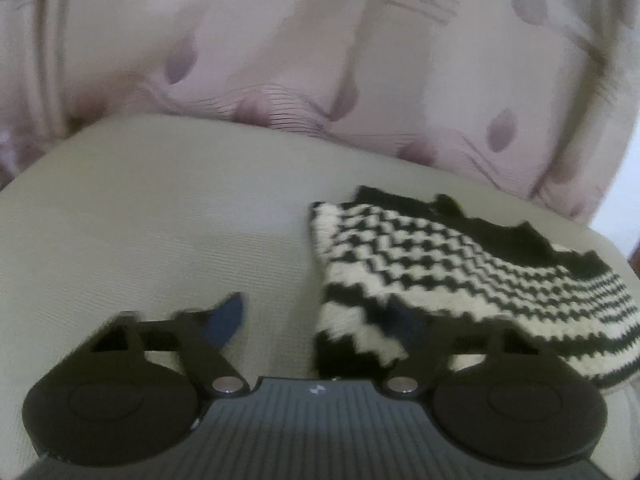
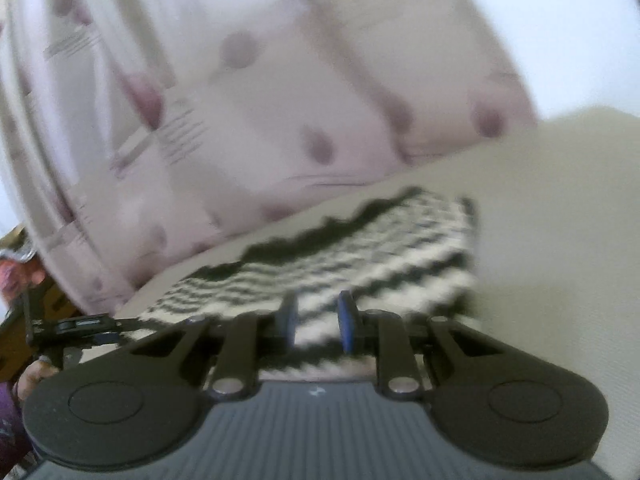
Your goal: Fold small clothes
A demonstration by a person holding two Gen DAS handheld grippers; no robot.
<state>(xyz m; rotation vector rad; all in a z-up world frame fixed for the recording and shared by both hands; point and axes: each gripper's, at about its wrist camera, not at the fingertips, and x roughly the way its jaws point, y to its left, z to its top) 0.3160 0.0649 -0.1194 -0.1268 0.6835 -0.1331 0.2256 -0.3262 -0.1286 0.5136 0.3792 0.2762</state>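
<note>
Pale desk (image 1: 160, 208), patterned curtain (image 1: 280, 40) behind. Black-and-white knit garment (image 1: 460, 264) flat at desk's far edge. Left tool (image 1: 320, 326) wide, one finger over knit corner. Right tool (image 2: 318, 322) narrow, empty, above hem. Risks: single-layer pinch, bunched fold, slide off edge.

Soft, even daylight fills both views, with no hard shadows and no glare. The right wrist view is smeared by motion blur: the striped knit garment (image 2: 340, 256) ahead of the right tool (image 2: 318, 326) loses its zigzag edges. The left wrist view is sharper, though the left tool (image 1: 320, 320) has blurred fingertips (image 1: 228, 320). Fisheye bending curves the patterned curtain (image 1: 280, 52) and darkens the frame corners.
</note>
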